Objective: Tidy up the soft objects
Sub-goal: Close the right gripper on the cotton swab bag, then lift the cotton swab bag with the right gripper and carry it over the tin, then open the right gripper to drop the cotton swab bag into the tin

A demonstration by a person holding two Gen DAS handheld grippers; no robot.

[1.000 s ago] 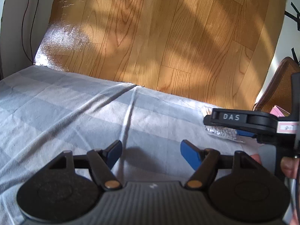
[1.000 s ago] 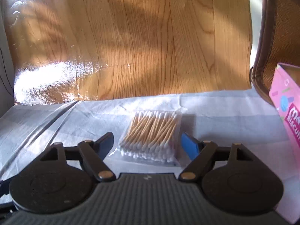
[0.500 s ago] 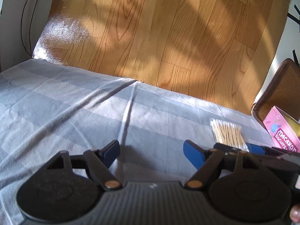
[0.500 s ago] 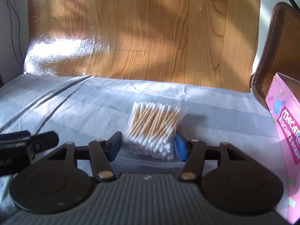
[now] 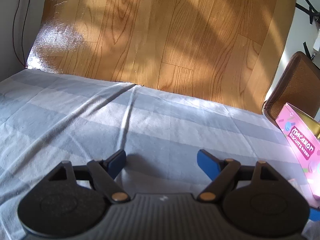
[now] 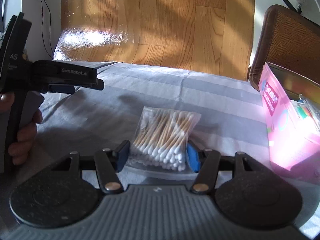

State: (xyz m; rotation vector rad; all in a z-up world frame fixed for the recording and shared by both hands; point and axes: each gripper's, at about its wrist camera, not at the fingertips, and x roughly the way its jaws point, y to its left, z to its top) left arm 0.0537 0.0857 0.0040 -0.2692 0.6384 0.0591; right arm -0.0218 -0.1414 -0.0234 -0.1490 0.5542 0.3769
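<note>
A big wood floor (image 5: 170, 40) lies past the bed. A gray checked sheet (image 5: 80, 120) covers the bed, with a long fold running down it. At the right side stands a brown woven chair (image 6: 290, 46), and just in front of it sits a pink macaron box (image 6: 284, 124) with its top open. There are some small bright things inside it, too blurry to name.

In the middle of the sheet lies a clear bag of cotton swabs (image 6: 166, 136). The right gripper (image 6: 158, 156) has its two blue pads on either side of the bag's near end, pressed against the white tips. It looks like it is squeezing the bag, though the bag may not be lifted yet.

The left gripper (image 5: 161, 161) hangs over bare sheet with its jaws wide apart and nothing between them. From the right camera it shows at the far left, well apart from the bag.

The step now seems to be grabbing the swab bag. Next, I think the bag must go up and over to the pink box. The bag is slippery and squishy, so the hold should stay firm.
</note>
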